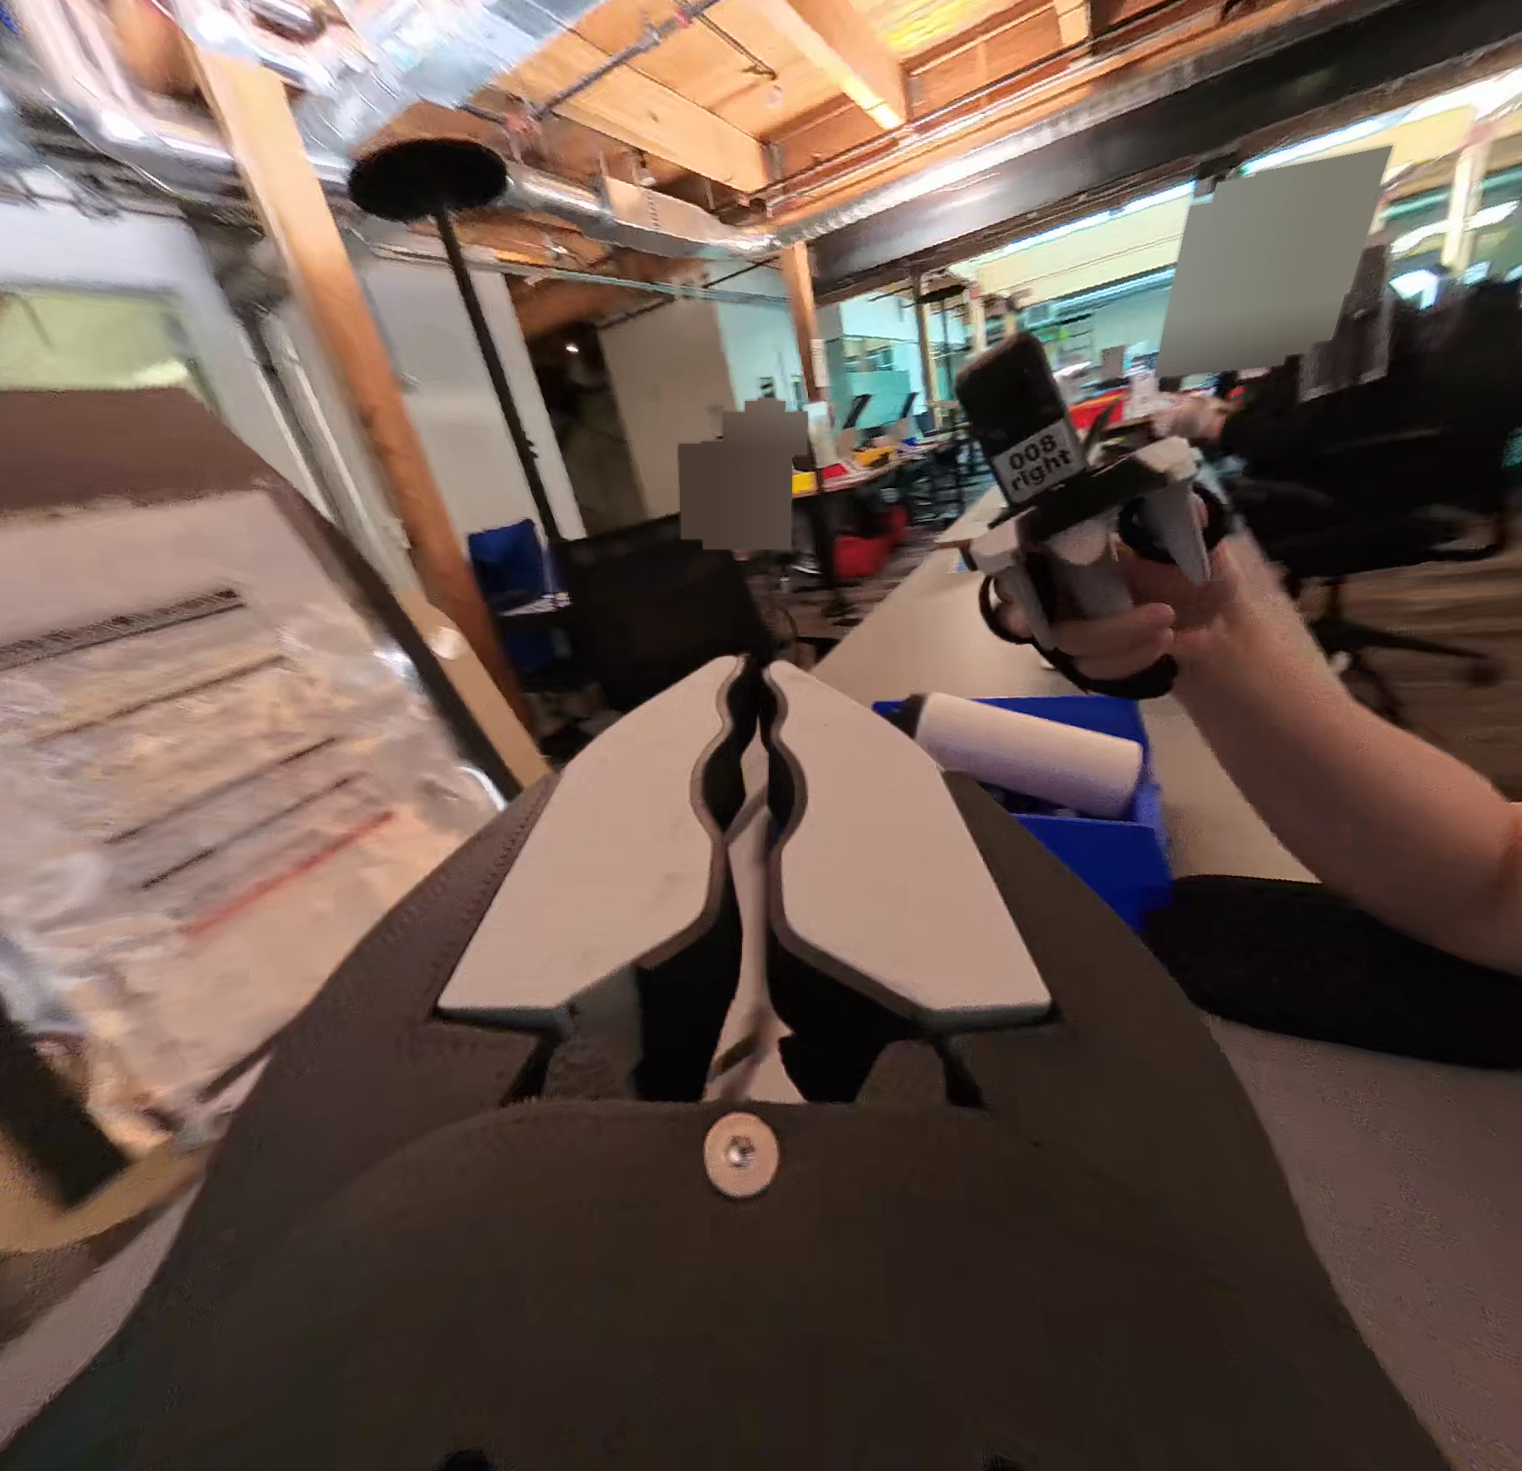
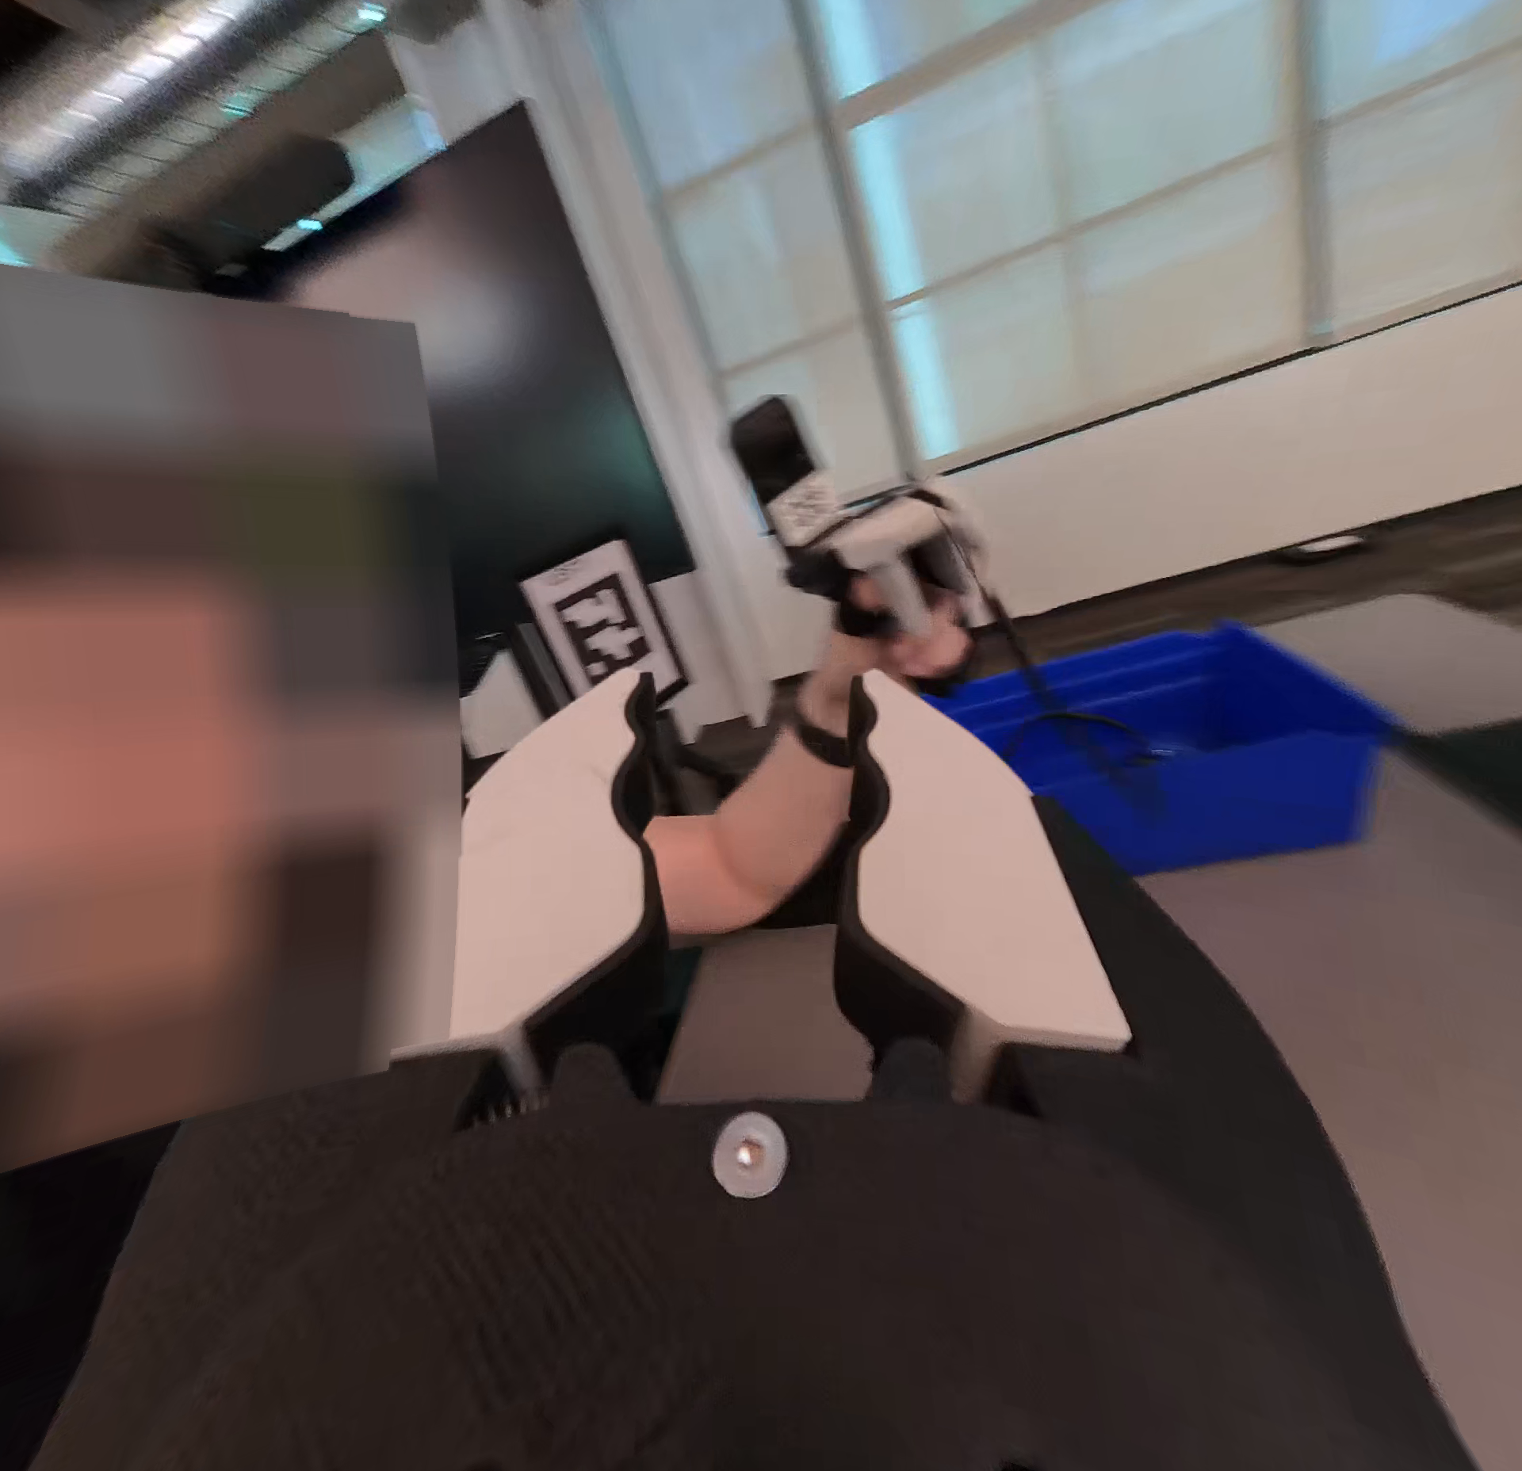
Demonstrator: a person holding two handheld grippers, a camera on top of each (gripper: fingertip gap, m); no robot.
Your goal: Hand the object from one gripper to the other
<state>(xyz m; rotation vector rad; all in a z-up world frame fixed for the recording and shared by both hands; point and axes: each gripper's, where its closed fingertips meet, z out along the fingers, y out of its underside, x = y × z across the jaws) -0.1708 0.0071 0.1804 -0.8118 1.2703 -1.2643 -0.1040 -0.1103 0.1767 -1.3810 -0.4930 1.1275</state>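
Note:
My left gripper (image 1: 751, 674) is raised with its jaws almost closed on a thin cable (image 1: 745, 896), seen as a pale strip in the narrow gap. In the right wrist view the left gripper (image 2: 898, 559) is held up in a hand, and a black cable (image 2: 1017, 649) hangs from it into the blue bin (image 2: 1235, 797). My right gripper (image 2: 749, 690) is open and empty, pointing toward the left one. It also shows in the left wrist view (image 1: 1136, 559), held up at the right, apart from the left gripper.
The blue bin (image 1: 1095, 847) on the grey table (image 1: 1318, 1184) holds a white roll (image 1: 1029, 752). A black mat (image 1: 1318, 962) lies beside it. A forearm (image 1: 1318, 773) crosses above the table. A marker board (image 2: 605, 629) and a dark screen (image 2: 527, 361) stand behind. Left tips to right tips: about 15 cm.

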